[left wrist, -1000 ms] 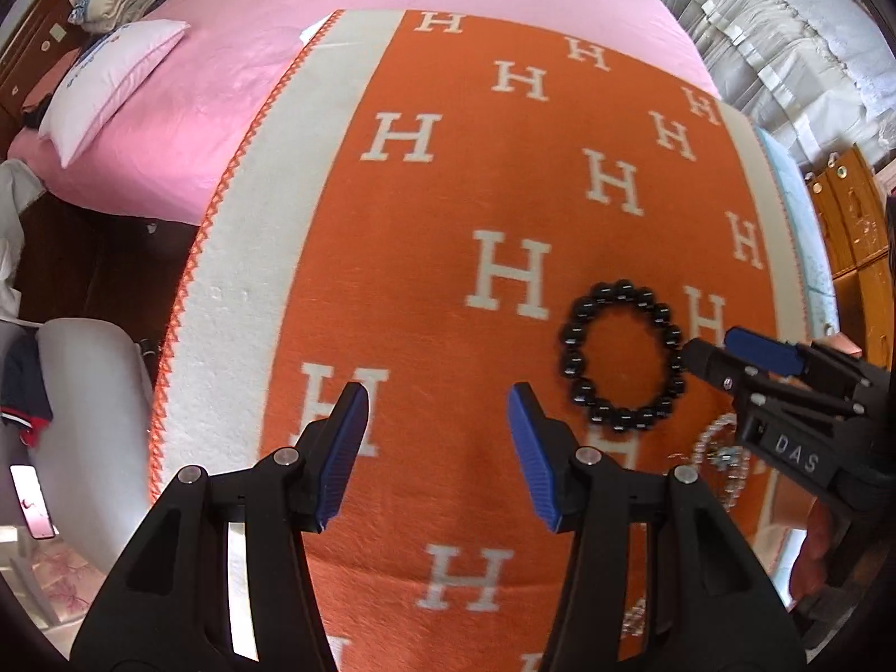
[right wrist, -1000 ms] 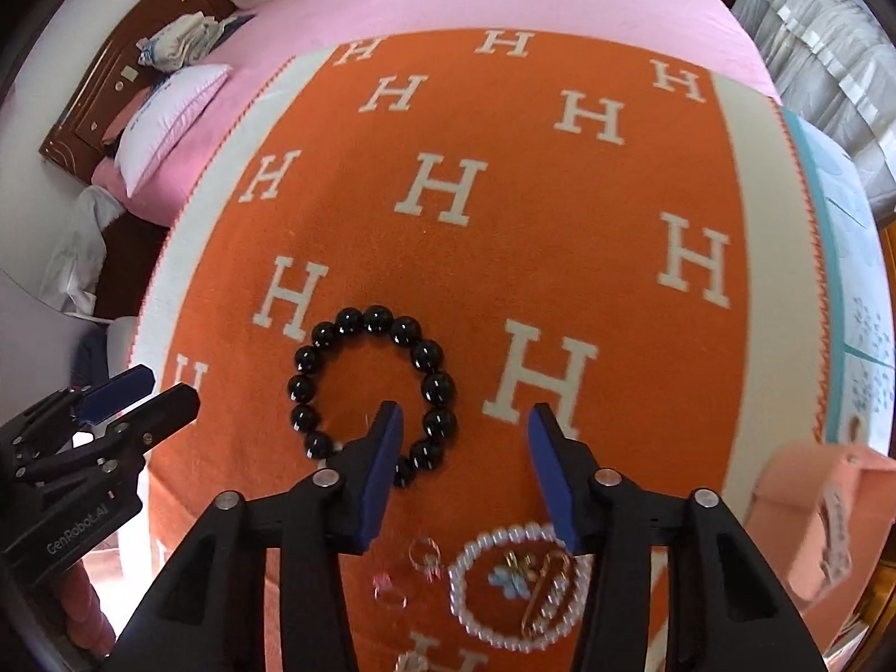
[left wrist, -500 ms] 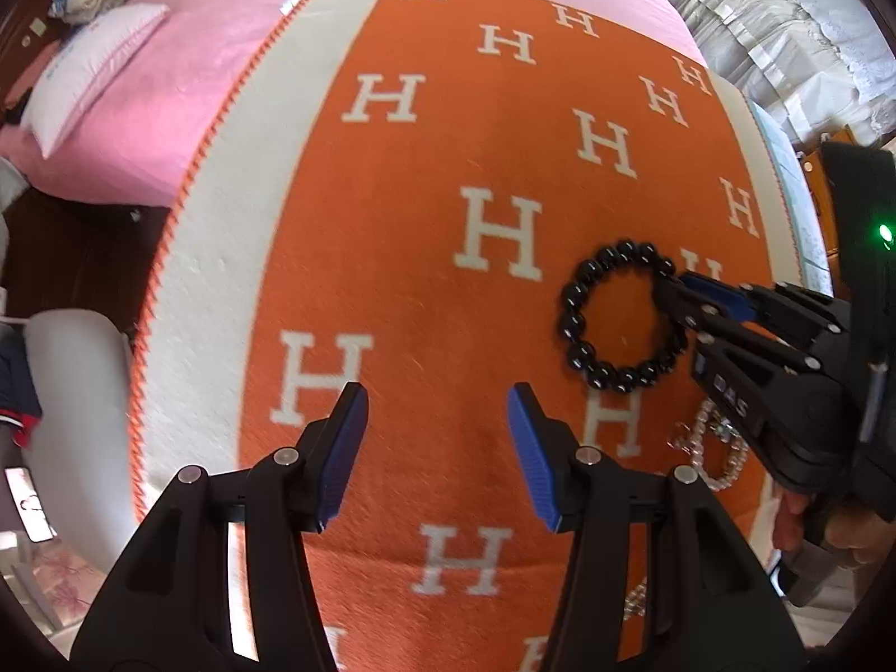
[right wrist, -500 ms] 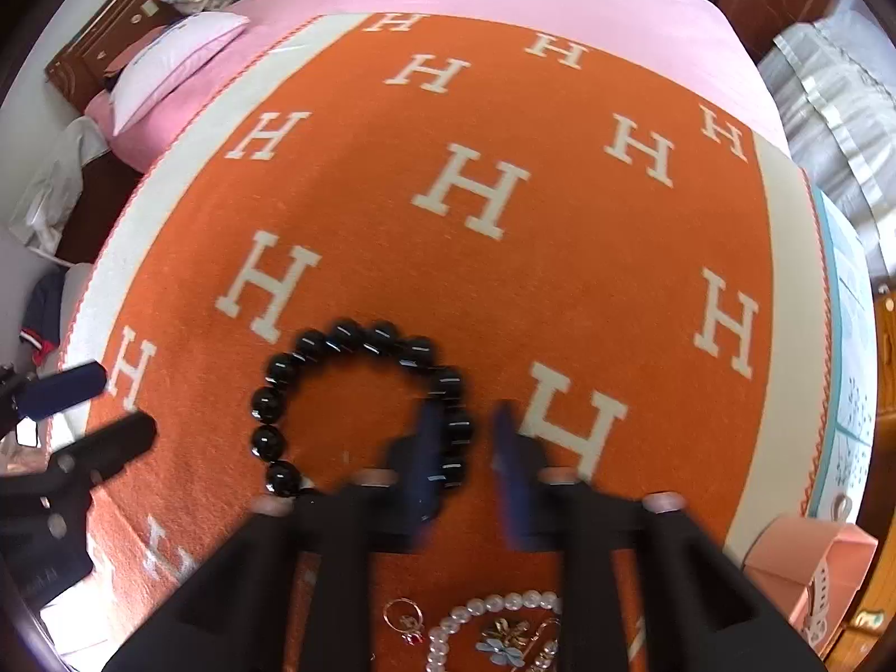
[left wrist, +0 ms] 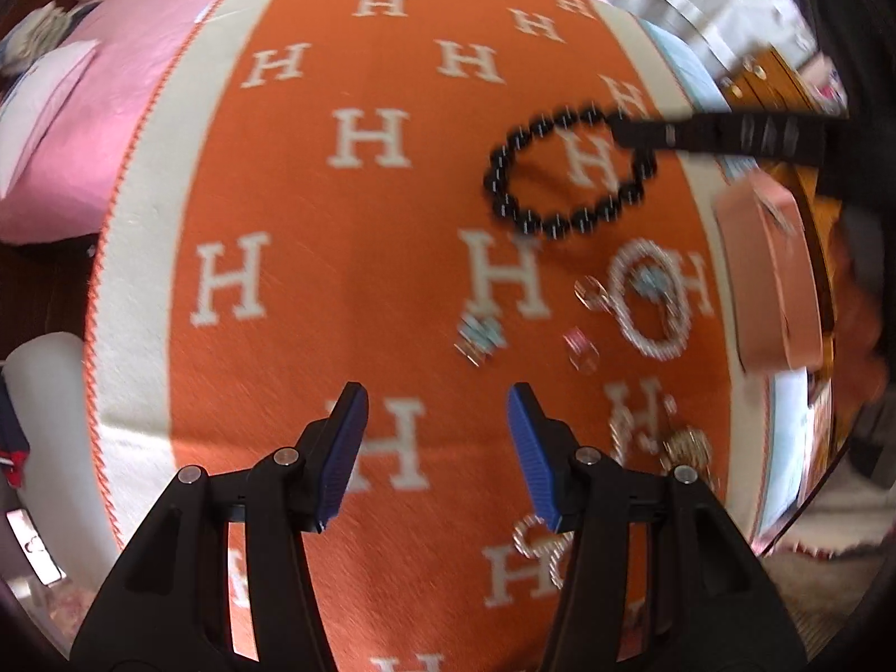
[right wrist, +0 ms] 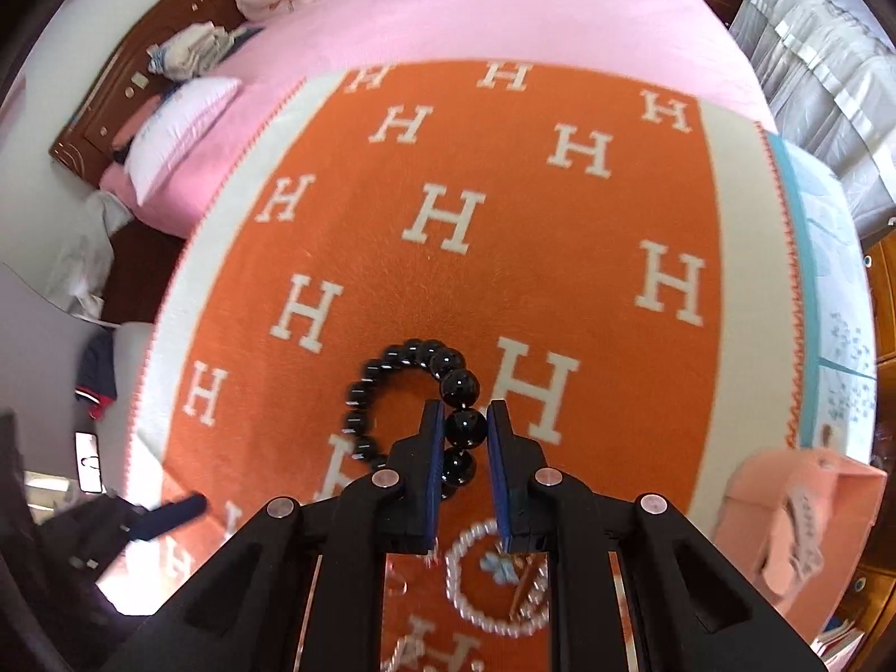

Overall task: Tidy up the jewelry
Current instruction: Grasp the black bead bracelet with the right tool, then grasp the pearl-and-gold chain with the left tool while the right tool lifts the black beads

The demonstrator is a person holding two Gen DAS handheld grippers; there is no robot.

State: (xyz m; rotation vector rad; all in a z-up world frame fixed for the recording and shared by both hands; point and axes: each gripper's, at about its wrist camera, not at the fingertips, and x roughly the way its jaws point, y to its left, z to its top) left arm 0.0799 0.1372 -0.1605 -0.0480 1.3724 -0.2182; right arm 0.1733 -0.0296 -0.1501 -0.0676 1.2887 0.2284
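Observation:
A black bead bracelet (right wrist: 392,381) hangs lifted off the orange blanket (right wrist: 504,235), with my right gripper (right wrist: 465,420) shut on one of its beads. From the left wrist view the same black bead bracelet (left wrist: 560,168) dangles from the right gripper's (left wrist: 627,131) dark fingers at upper right. My left gripper (left wrist: 437,420) stands open above the blanket, nothing between its blue pads. A white pearl bracelet (right wrist: 493,582) with a small blue flower piece inside it lies just below the right gripper. Small rings and clips (left wrist: 476,336) lie scattered near the left gripper.
A peach-pink pouch (right wrist: 795,515) lies at the blanket's right edge, also the pink pouch (left wrist: 767,280) in the left wrist view. A pearl chain and gold pieces (left wrist: 644,431) lie by the left gripper's right finger. A pink bedspread (right wrist: 476,5) and pillows (right wrist: 179,129) lie beyond.
My right gripper closed on a bead of the black bracelet and raised it off the blanket. The left gripper swung so that more of the scattered jewelry came into its view.

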